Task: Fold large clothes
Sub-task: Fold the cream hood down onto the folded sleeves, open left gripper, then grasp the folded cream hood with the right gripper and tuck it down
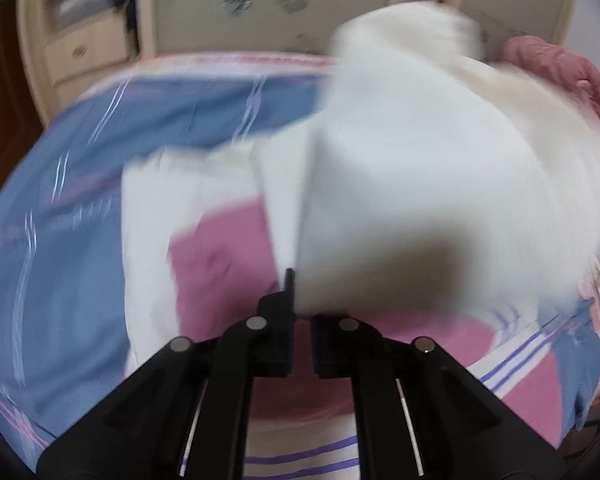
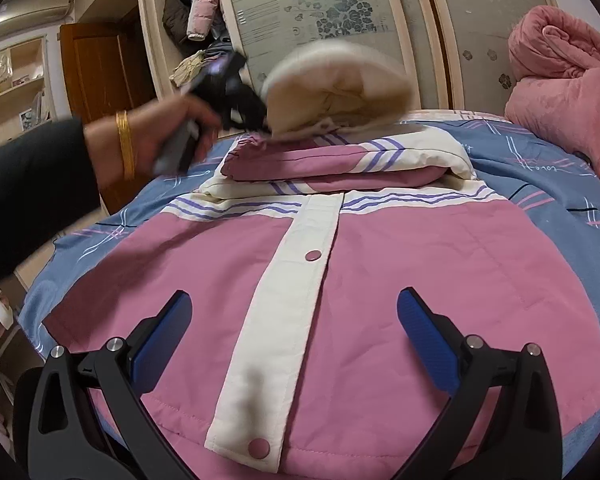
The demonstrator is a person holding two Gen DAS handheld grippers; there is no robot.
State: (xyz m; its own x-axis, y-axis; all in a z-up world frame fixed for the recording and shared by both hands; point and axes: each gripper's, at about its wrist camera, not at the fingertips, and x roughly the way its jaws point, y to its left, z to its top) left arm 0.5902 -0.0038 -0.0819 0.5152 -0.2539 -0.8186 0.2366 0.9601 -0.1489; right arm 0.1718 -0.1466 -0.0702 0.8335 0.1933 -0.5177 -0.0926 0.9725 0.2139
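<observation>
Left gripper (image 1: 298, 300) clamped on blurred cream hood (image 1: 400, 160) (fingertips buried in it), right gripper (image 2: 294, 340) spread wide above one pink jacket (image 2: 420, 280) on the bed (image 2: 560, 168).

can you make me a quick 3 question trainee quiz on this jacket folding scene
1. True or false: the right gripper is clamped on the jacket's white placket.
2. What does the left gripper hold? A) the pink quilt B) the cream hood C) a purple snap
3. Fill in: the pink jacket lies on a bed sheet that is mostly ____.

Key
1. False: its fingers stand apart over the jacket, gripping nothing.
2. B: the cream hood is lifted above the folded sleeves, pinched at its edge; the pink quilt sits untouched at the far corner.
3. Blue.
</observation>
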